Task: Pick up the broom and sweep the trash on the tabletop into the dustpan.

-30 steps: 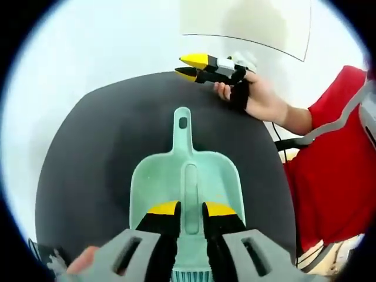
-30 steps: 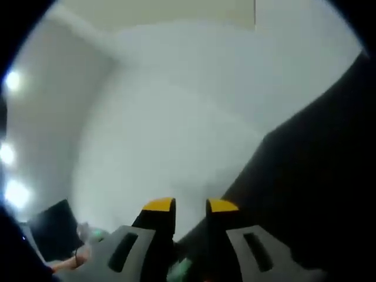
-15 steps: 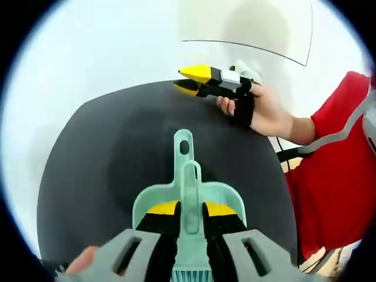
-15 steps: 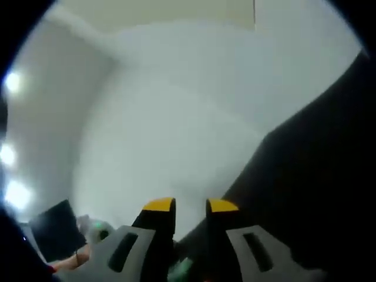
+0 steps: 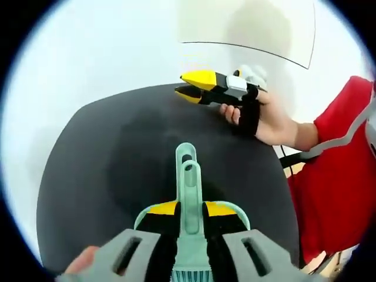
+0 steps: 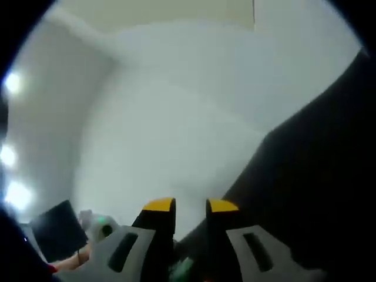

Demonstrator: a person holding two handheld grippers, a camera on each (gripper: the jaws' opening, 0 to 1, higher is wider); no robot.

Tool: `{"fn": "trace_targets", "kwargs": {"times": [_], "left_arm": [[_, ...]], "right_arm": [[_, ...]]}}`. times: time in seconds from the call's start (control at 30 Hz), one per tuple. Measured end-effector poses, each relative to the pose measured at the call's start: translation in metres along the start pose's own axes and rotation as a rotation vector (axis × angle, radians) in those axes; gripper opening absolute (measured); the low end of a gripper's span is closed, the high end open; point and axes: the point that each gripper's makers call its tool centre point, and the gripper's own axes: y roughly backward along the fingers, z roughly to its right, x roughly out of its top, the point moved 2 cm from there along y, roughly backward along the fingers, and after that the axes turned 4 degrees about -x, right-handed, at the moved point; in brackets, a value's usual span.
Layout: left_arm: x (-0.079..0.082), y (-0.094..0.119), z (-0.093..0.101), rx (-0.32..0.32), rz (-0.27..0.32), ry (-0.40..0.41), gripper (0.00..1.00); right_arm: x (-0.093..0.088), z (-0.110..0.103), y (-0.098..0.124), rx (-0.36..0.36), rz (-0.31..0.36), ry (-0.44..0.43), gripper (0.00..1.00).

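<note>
Our left gripper (image 5: 191,210) clamped the mint-green plastic broom handle (image 5: 190,200) above the round dark tabletop (image 5: 106,170); our right gripper (image 6: 191,205) stayed slightly parted, empty.

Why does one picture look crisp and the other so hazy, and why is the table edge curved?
Left gripper view: sharp and evenly lit, though the fisheye lens bows the dark round tabletop and a soft shadow lies beneath the mint-green plastic broom handle. Right gripper view: blurred and out of focus, with bright light glare spots at its left.

No writing to read anywhere here — no label, brand, number or sign, in the left or the right gripper view.
</note>
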Motion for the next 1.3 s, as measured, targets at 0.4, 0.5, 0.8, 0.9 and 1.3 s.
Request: {"fn": "trace_targets", "kwargs": {"times": [0.4, 0.5, 0.8, 0.9, 1.3], "left_arm": [[0.011, -0.010, -0.001, -0.006, 0.010, -0.004, 0.13], [0.013, -0.012, -0.002, -0.005, 0.010, -0.005, 0.14], [0.016, -0.017, -0.003, -0.019, 0.020, 0.009, 0.14], [0.018, -0.017, -0.004, -0.018, 0.027, 0.014, 0.14], [0.026, 0.000, -0.010, 0.008, 0.104, -0.005, 0.21]], "right_arm": [[0.000, 0.001, 0.000, 0.001, -0.003, 0.004, 0.23], [0.000, 0.001, 0.000, 0.000, -0.002, 0.004, 0.23], [-0.001, 0.000, 0.001, 0.006, -0.005, 0.004, 0.23], [-0.001, 0.000, 0.001, 0.006, -0.005, 0.005, 0.23], [-0.001, 0.000, 0.000, 0.006, -0.010, 0.008, 0.23]]}}
